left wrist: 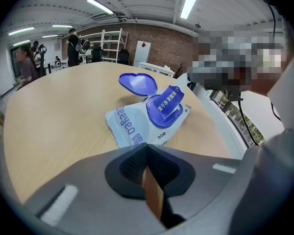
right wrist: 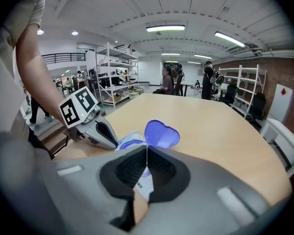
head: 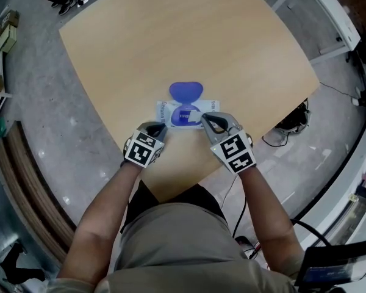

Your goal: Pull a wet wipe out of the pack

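While both pairs of jaws are pressed together at their tips with nothing seen between them, the left gripper (left wrist: 147,150) and the right gripper (right wrist: 147,149) sit low over the wooden surface (head: 171,41), one at each near corner of a single wet wipe pack (head: 186,113). From the pack, the left gripper lies at about 7 o'clock and the right gripper at about 4 o'clock. Both are just beside its edge, and I cannot tell whether either touches it. The pack lies flat near the person's side of the surface, pale with a blue oval top. Its one blue lid (head: 185,91) is flipped open toward 12 o'clock. One blue seal flap (left wrist: 169,104) stands up from the opening, printed with white Chinese characters too small to read. On the wrapper "80片" can be read, and beside it larger blue lettering, seen upside down, seems to spell "Deeyeo". Each gripper carries one cube with black-and-white square markers.
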`<control>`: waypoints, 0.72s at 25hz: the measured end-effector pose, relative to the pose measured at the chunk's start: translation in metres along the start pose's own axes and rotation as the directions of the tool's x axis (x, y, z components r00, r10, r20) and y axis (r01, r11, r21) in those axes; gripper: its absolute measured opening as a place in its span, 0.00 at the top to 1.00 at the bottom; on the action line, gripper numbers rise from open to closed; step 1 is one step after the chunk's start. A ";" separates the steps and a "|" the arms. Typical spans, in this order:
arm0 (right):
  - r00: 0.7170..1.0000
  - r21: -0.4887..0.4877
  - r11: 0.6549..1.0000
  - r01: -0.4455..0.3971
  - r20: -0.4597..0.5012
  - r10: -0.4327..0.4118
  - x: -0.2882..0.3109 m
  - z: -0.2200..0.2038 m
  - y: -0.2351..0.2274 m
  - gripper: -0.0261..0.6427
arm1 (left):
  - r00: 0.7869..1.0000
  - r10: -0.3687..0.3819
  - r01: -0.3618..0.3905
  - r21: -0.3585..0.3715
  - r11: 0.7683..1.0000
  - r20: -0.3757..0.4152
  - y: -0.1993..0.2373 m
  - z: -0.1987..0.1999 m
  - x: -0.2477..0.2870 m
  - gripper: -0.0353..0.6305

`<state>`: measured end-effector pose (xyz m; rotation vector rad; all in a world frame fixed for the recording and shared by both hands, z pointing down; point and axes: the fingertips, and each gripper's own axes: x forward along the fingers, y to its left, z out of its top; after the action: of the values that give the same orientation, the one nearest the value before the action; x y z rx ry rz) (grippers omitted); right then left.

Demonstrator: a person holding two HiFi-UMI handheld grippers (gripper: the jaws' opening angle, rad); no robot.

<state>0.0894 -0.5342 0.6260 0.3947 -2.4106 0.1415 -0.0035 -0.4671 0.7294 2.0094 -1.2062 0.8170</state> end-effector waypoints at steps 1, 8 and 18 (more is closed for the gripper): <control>1.000 -0.004 1.000 0.007 0.007 -0.007 -0.003 0.004 -0.001 0.95 | 1.000 0.001 -0.001 0.001 1.000 0.001 0.000 0.000 0.000 0.94; 0.996 -0.040 0.997 0.061 0.061 -0.059 -0.029 0.037 -0.009 0.95 | 1.000 0.007 -0.007 0.009 1.000 0.005 -0.002 0.001 -0.001 0.94; 0.980 -0.073 0.988 0.134 0.155 -0.121 -0.070 0.082 -0.015 0.95 | 1.000 0.017 -0.017 0.011 1.000 0.012 -0.004 -0.003 -0.004 0.94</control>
<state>0.0942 -0.5478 0.5176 0.5369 -2.5202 -0.0471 -0.0022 -0.4616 0.7272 2.0185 -1.2301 0.8228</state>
